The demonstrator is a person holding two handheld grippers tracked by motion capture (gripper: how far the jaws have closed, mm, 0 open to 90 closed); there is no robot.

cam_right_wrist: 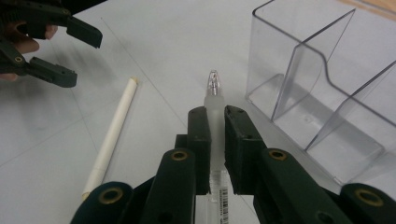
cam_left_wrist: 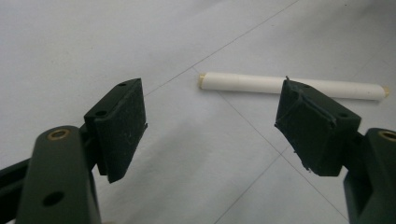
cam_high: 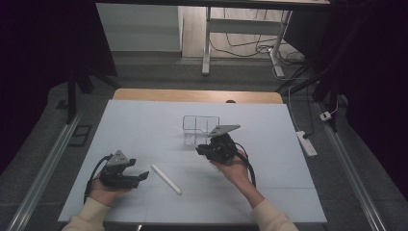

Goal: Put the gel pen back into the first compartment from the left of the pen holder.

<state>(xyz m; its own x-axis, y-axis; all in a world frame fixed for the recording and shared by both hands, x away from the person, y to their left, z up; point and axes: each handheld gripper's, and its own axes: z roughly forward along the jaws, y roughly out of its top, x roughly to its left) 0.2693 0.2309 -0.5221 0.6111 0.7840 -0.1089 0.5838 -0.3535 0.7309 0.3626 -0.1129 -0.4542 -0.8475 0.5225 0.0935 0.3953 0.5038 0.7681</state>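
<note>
1. Pen (cam_right_wrist: 214, 100), clear-bodied, is clamped between the right gripper's (cam_right_wrist: 212, 123) jaws in the right gripper view, tip pointing forward past them. Just to its right stands the clear organizer (cam_right_wrist: 322, 79) with its dividers. Risk, as I judge it: the hold sits on a smooth slim barrel, so the pen could swivel or slide if the tip knocks the organizer's front wall on the way in. The compartments look narrow; an off-line approach would catch a divider.

2. Left gripper view: left gripper (cam_left_wrist: 210, 126) has jaws wide apart, nothing between them, hovering over the table (cam_left_wrist: 93, 42). White stick (cam_left_wrist: 292, 86) lies flat just beyond. Risk: a round stick could roll away if one jaw touches first.

3. High view: right gripper (cam_high: 207, 150) is near the organizer (cam_high: 200, 126), left gripper (cam_high: 137, 177) just beside the stick (cam_high: 166, 179). Table (cam_high: 288, 192) has bare surface on all sides; the stick lies well apart from the edges. The two hands are well apart, so collision seems unlikely.
</note>
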